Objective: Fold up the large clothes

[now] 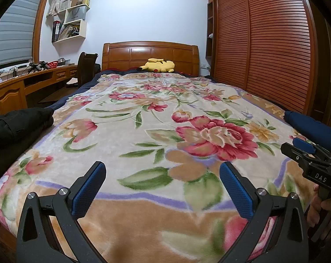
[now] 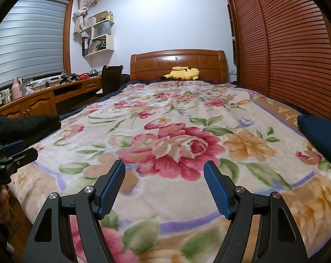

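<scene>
A black folded garment (image 1: 16,125) lies at the bed's left edge; it also shows in the right wrist view (image 2: 27,125). A dark blue garment (image 1: 312,129) lies at the bed's right edge, also in the right wrist view (image 2: 321,135). My left gripper (image 1: 163,168) is open and empty above the floral blanket (image 1: 154,118) near the foot of the bed. My right gripper (image 2: 164,166) is open and empty beside it, above the blanket (image 2: 176,114). Each gripper shows at the edge of the other's view: the right gripper (image 1: 305,151) and the left gripper (image 2: 14,151).
A yellow plush toy (image 1: 157,65) lies by the wooden headboard (image 1: 150,53). A wooden louvred wardrobe (image 1: 264,43) runs along the right side. A wooden desk (image 1: 22,83) and dark chair (image 1: 86,68) stand to the left, under wall shelves (image 1: 71,19).
</scene>
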Motion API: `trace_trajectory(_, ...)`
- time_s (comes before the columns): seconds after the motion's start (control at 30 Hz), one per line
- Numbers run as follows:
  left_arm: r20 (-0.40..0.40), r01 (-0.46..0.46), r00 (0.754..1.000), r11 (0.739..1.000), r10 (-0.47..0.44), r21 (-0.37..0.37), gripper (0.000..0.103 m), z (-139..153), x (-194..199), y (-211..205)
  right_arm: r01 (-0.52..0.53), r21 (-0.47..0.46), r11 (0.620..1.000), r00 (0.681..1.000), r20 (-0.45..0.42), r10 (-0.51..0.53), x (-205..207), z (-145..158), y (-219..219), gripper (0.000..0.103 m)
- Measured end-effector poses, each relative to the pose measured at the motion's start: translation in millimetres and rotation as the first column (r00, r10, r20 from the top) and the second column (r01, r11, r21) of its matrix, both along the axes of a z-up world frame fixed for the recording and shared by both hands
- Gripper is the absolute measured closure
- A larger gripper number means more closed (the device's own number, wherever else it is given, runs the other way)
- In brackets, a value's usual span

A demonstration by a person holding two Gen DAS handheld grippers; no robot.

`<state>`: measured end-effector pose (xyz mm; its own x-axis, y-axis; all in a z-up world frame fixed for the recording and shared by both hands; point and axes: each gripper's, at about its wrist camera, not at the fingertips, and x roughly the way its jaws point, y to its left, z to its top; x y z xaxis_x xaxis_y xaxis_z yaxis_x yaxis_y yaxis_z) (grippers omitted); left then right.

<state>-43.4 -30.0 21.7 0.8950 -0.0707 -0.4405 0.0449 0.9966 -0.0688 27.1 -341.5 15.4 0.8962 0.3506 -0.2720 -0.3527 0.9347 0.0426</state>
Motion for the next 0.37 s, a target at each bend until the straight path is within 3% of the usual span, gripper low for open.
trace_trajectory(0.37,0.002,-0.002,1.000,1.000,0.002,0.000,0.000,0.4,-0.3,-0.6,-0.001,0.003,1.000,1.000,0.001,0.001,0.7,-0.4,-1.2,0.027)
